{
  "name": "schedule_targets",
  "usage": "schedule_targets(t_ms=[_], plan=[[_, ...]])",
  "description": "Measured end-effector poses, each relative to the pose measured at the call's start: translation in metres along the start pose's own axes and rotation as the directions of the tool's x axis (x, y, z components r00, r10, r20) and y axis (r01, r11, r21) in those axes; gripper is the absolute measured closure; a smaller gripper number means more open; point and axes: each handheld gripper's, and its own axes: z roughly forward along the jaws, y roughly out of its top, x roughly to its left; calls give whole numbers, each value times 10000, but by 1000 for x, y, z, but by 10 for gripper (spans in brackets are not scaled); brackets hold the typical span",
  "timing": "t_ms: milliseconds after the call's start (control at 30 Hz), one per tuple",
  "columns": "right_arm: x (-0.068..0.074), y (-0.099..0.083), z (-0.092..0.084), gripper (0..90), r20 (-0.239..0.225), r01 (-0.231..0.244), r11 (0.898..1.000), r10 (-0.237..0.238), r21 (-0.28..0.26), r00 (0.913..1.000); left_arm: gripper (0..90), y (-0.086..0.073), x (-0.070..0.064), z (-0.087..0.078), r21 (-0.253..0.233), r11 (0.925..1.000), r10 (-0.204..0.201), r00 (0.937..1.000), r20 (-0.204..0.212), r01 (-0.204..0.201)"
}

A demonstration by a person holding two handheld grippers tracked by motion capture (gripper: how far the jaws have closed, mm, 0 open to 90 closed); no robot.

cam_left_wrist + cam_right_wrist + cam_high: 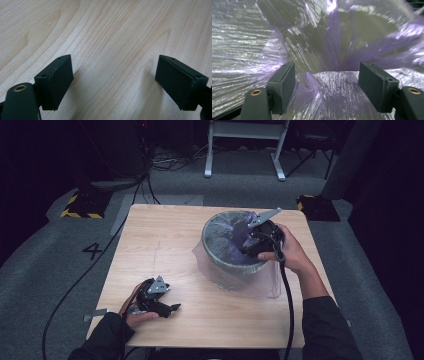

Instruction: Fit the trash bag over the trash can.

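While the left gripper (161,303) sits low near the table's (165,240) front-left corner, the right gripper (249,239) is up over the bin (220,257), which stands in the right half of the table, a bit toward the far edge.

Bin is round, grey, w/ a fine mesh-looking wall. A thin see-through bag (267,282) w/ a purple tint lines it and spills over the rim, bunching loose on the wood at the front-right side of the bin. Plastic is crinkly and shiny, lots of tiny wrinkles.

Right gripper view: the two black flat rectangular pads (284,86) stand wide apart, w/ a fold of the bag (337,85) rising btwn them, not pinched. Past that the liner dips down into the bin in purple-streaked folds. In the high view the right hand (290,252) holds the tool at the bin's right rim, jaws pointing in over the opening, grey three-cornered plate on top.

Left gripper view: jaws spread wide too, nothing btwn them, just pale wood (112,37) w/ long wavy grain lines. Pads (60,80) are matte black blocks w/ small screw holes, close to the surface; can't tell if touching. Left hand (134,310) wraps the tool, black cable trailing off the front edge.
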Motion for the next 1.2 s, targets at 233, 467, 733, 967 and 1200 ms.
schedule_targets(t_ms=[233,467,733,967,1200], plan=[[0,0,5,280,-82,-60,9985,65,536,9999,143,0,0,0,1,10000,11,10000,7,-11],[2,0,6,257,175,16,9978,-28,661,9998,143,0,0,0,7,10000,8,10000,5,-8],[0,-6,-15,236,595,-454,9954,505,-848,9969,142,0,0,0,14,10000,1,10000,9,-1],[-1,-19,-47,218,815,-743,9731,940,-2179,9922,142,0,0,0,15,10000,6,10000,8,-6],[3,-42,-72,215,911,-736,9562,1033,-2832,9905,142,0,0,0,19,10000,1,10000,3,-1]])
